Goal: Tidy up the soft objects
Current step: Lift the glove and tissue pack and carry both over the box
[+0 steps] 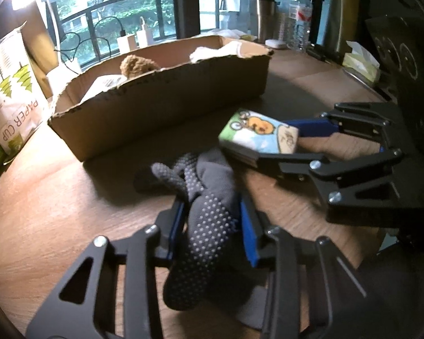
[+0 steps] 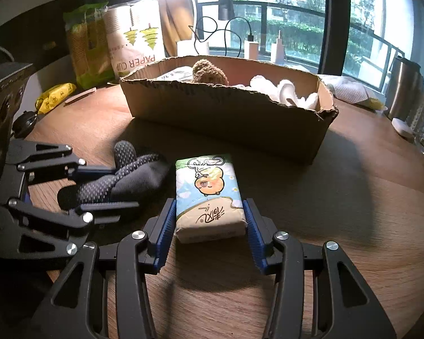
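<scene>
A grey dotted glove [image 1: 212, 175] [image 2: 144, 172] lies crumpled on the wooden table [image 1: 56, 197], and my left gripper [image 1: 210, 212] [image 2: 121, 188] is shut on it, its blue pads pressing both sides. Just right of the glove is a cartoon-printed tissue pack [image 2: 206, 180] [image 1: 257, 132]. My right gripper [image 2: 209, 206] [image 1: 271, 141] is shut on the pack's near end. Behind both stands an open cardboard box [image 1: 169, 104] [image 2: 226, 118] holding a brown plush toy [image 1: 137, 66] [image 2: 207, 73] and white cloth [image 1: 212, 52] [image 2: 285, 89].
A paper cup pack [image 1: 11, 99] [image 2: 135, 36] stands left of the box, with a yellow packet [image 2: 55, 96] nearby. A steel tumbler [image 1: 261, 17] [image 2: 404, 84], a water bottle [image 1: 298, 19] and a tissue box [image 1: 360, 60] sit at the back right. Chargers and cables line the window sill.
</scene>
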### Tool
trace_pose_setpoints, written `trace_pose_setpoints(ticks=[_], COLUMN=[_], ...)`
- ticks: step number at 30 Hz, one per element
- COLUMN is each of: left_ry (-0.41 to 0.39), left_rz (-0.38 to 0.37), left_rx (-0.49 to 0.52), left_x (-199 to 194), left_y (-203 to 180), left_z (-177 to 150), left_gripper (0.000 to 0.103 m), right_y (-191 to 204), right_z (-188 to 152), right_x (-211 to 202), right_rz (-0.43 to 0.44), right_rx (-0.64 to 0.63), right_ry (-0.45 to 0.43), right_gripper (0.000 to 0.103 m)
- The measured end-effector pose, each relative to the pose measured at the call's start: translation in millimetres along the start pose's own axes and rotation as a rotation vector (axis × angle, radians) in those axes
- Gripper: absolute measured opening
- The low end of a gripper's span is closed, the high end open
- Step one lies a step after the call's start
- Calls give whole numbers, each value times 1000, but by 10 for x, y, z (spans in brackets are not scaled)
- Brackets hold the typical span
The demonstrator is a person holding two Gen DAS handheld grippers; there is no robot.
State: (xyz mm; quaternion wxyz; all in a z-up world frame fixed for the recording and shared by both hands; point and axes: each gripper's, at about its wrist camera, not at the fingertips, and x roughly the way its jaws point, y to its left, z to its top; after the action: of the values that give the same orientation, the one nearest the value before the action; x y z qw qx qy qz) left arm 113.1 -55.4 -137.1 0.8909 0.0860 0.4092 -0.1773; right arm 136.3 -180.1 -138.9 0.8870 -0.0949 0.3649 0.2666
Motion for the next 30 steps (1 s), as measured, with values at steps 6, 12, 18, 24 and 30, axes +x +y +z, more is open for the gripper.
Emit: trace_pose_setpoints(ticks=[6,12,18,24,30], left_ry=[0,-21,-61,-99,-167], left_rz=[-23,-32,-20,-35,-29], left_rx=[-18,-24,-28,-64,-92], left_x=[-16,-67,-155,-194,-309], left_y=[40,64,91,156,247], left_z=[27,72,168,245,347], left_gripper=[35,35,35,36,36], right_y=[-20,-19,-54,-88,-137], right_z=[9,12,36,119,254], right_x=[-8,-18,-62,-136,-252], right_rz=[22,32,46,43,22], right_rx=[14,16,28,22,10], right_ry=[-5,-11,-28,-56,-97], right_gripper=[49,50,50,50,50])
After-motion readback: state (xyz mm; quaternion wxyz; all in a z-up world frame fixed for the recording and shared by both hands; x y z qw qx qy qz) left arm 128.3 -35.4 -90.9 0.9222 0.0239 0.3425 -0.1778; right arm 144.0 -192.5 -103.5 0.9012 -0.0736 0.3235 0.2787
